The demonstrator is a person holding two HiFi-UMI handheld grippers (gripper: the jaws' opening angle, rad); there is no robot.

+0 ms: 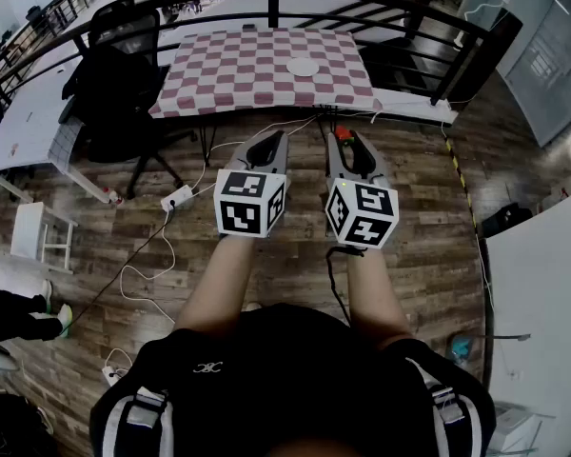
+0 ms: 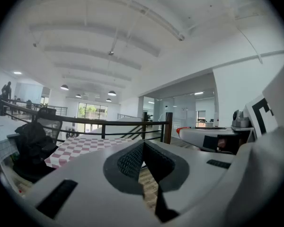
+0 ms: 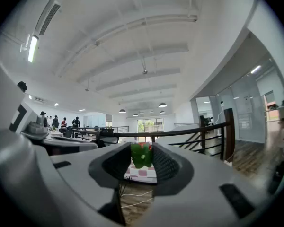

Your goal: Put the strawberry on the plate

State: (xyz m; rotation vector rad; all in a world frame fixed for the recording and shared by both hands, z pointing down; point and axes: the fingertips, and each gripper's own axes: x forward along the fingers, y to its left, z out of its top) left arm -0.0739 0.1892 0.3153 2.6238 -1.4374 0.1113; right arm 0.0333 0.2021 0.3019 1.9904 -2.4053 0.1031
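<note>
The right hand-held gripper (image 1: 346,141) pinches the strawberry (image 3: 142,155) at its tips. The plate (image 1: 303,66) lies well ahead of it and slightly to its left, on the checkered surface (image 1: 219,79). The left hand-held gripper (image 2: 143,144) is pressed together and empty.

Left gripper (image 1: 271,141): jaws together, pointing forward.
Right gripper (image 1: 350,141): jaws clamped on strawberry (image 3: 142,155), just beside the left.
Left forearm (image 1: 219,284), right forearm (image 1: 373,284): bare, extended forward.
</note>
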